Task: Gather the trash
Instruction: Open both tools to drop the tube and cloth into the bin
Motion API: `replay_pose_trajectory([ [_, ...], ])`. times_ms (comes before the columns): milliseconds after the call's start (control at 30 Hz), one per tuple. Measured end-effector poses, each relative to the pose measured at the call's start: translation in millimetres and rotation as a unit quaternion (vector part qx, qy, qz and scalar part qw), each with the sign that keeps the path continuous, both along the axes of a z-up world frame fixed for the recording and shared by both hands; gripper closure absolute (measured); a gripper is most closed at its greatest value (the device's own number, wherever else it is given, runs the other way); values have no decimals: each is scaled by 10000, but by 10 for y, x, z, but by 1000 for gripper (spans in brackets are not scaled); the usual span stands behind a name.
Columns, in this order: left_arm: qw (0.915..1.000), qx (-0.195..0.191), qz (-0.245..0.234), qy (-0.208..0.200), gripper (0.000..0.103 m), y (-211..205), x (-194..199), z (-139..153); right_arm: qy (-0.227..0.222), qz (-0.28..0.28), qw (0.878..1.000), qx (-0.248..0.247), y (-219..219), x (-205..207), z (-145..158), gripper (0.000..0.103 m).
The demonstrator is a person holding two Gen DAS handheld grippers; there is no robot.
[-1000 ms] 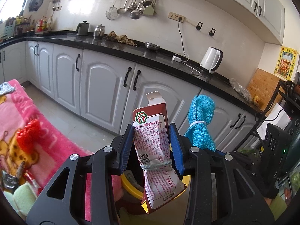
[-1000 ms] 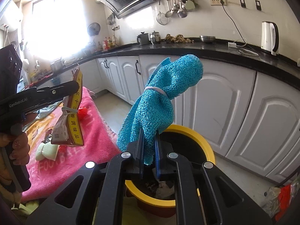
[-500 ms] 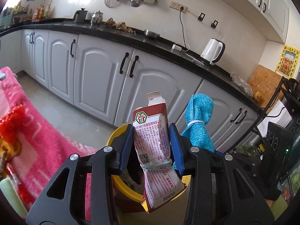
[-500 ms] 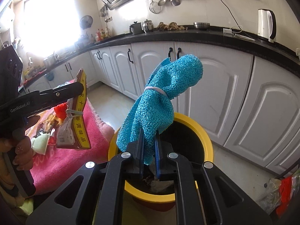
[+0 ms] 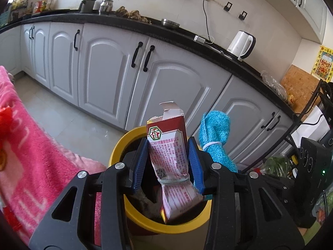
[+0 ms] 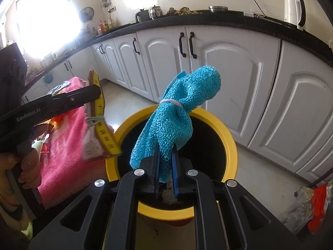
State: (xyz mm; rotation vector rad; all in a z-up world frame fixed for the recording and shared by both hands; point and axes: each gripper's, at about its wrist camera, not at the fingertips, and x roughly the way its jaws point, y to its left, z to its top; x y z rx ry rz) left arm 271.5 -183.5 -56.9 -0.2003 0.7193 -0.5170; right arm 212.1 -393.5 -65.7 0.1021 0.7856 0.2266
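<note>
Far left in the left wrist view, a pink blanket (image 5: 31, 156) is spread beside the bin. At centre, a crumpled red-and-white carton (image 5: 172, 162), tied round with a rubber band (image 5: 173, 180), is clamped between the blue pads of the left gripper (image 5: 169, 162); its lower end hangs inside the rim of the yellow bin (image 5: 122, 143). Just to the right, a blue knitted cloth (image 5: 215, 133) bound with a white tie is seen standing above the bin's far edge.

In the right wrist view, a hand (image 6: 27, 166) is seen at the left edge on the handle of the left gripper (image 6: 91, 98), and the carton (image 6: 97, 137) is held over the bin's left rim (image 6: 116, 131). At centre, the blue cloth (image 6: 181, 112) is pinched tight in the nearly closed right gripper (image 6: 165, 173), directly above the bin's dark opening. White cabinets (image 6: 229, 73) and a kettle (image 6: 293, 10) are seen behind.
</note>
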Motion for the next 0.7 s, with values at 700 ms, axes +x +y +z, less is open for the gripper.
replay_pose_trajectory([
  [700,9992,1,238,332,58,134,102,-199,164,-337,9993,87,-130,75,-131,61],
])
